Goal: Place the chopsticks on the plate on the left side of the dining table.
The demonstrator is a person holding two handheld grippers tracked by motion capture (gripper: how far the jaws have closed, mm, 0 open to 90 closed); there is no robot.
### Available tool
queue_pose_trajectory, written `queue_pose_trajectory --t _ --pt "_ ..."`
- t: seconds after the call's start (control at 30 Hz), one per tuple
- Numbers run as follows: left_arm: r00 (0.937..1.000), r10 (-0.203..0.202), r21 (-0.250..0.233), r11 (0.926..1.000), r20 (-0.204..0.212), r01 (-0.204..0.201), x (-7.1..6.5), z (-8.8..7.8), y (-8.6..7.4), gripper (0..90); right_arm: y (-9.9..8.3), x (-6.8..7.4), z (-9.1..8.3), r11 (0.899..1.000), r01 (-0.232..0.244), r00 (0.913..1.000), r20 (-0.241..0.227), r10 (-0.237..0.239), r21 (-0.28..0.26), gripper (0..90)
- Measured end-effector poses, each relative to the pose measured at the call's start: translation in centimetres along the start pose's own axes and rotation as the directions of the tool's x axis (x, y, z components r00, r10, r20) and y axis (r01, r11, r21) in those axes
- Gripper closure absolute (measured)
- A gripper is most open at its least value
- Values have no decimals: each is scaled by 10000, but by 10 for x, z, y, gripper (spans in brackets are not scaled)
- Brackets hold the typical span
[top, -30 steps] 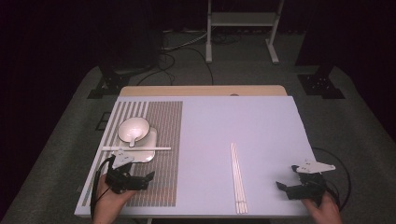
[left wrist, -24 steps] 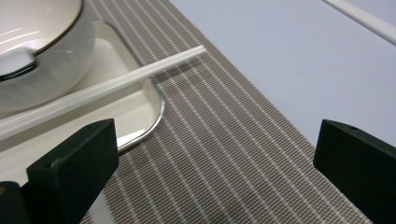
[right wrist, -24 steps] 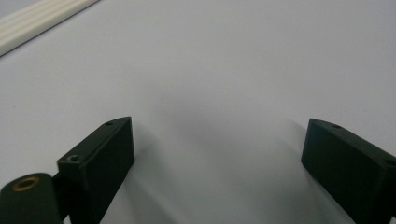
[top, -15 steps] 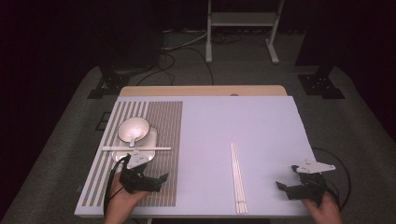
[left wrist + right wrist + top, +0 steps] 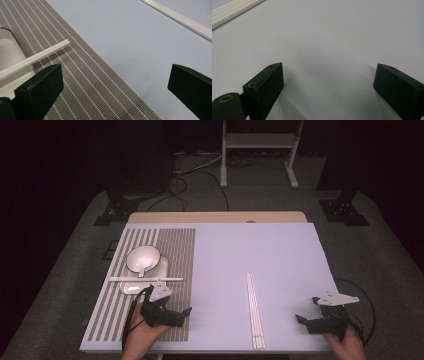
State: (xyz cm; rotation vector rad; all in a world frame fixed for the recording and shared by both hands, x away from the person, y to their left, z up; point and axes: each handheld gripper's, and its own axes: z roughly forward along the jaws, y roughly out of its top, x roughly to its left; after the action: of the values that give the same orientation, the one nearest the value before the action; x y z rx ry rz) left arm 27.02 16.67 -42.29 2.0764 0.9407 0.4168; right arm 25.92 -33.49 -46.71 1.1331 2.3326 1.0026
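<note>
My left gripper [image 5: 182, 316] hovers open low over the near right edge of a brown striped placemat [image 5: 175, 250], jaws pointing right with nothing between them. In the left gripper view [image 5: 115, 82] the jaws stand wide apart over the mat's edge. A white chopstick pair [image 5: 145, 279] [image 5: 50, 51] lies across a white dish [image 5: 131, 287] [image 5: 10, 52] just beyond it. A white bowl [image 5: 142, 259] with a spoon sits behind. My right gripper [image 5: 303, 322] [image 5: 327, 80] rests open over bare table at the near right.
Several white chopsticks [image 5: 255, 310] [image 5: 180, 17] [image 5: 234, 8] lie side by side on the pale table [image 5: 250, 250] between the two grippers. The table's front edge is close below both hands. Dark floor, cables and stands surround the table.
My left gripper has moved right, from the mat's near left part to its right edge. The right gripper has stayed put.
</note>
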Motion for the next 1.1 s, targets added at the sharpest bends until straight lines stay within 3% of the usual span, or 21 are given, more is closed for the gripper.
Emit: queue_pose_trajectory --t 1.1 --pt "9920 644 533 9961 1085 -705 -27 39 -4 0 0 0 0 10000 4 10000 -4 -4 -1 79"
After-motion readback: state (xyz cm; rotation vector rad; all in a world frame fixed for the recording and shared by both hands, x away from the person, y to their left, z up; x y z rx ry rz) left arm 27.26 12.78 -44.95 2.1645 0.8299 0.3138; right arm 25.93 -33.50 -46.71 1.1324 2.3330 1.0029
